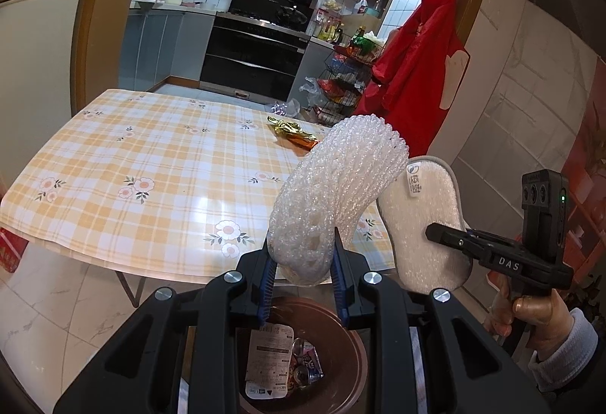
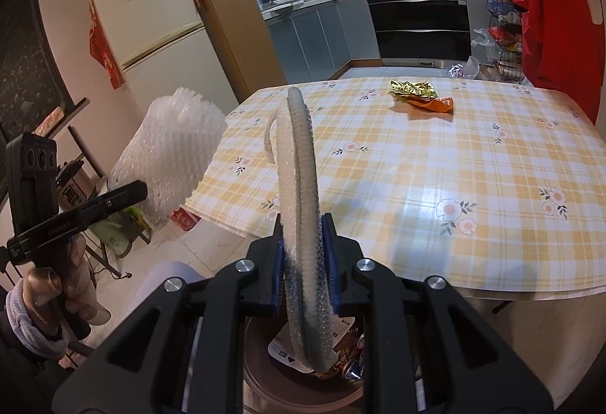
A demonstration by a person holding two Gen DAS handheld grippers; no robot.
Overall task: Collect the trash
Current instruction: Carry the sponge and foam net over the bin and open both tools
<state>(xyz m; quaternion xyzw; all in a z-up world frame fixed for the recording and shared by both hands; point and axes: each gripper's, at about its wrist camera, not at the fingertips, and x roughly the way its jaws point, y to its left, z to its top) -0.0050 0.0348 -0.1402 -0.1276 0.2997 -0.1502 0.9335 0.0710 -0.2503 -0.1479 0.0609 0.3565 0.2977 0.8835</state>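
My left gripper (image 1: pixel 301 264) is shut on a white foam net sleeve (image 1: pixel 333 186), which curves up and to the right above a brown trash bin (image 1: pixel 352 349). The same sleeve (image 2: pixel 170 152) stands at the left in the right wrist view. My right gripper (image 2: pixel 303 262) is shut on a flat white slipper sole with a grey rim (image 2: pixel 299 194), held edge-on over the bin (image 2: pixel 261 387); the sole (image 1: pixel 420 224) shows its flat face in the left wrist view. The bin holds a label sheet (image 1: pixel 267 357) and crushed cans (image 1: pixel 306 364). A gold and orange wrapper (image 2: pixel 420 96) lies on the table.
The table (image 1: pixel 151 164) wears a yellow checked cloth with flowers. Beyond it are the kitchen's oven (image 1: pixel 257 54), a wire rack of goods (image 1: pixel 341 80) and a red garment (image 1: pixel 416 65) on the door frame. A fridge (image 2: pixel 151 35) stands at the left. A hand (image 1: pixel 530 308) holds the right gripper's handle.
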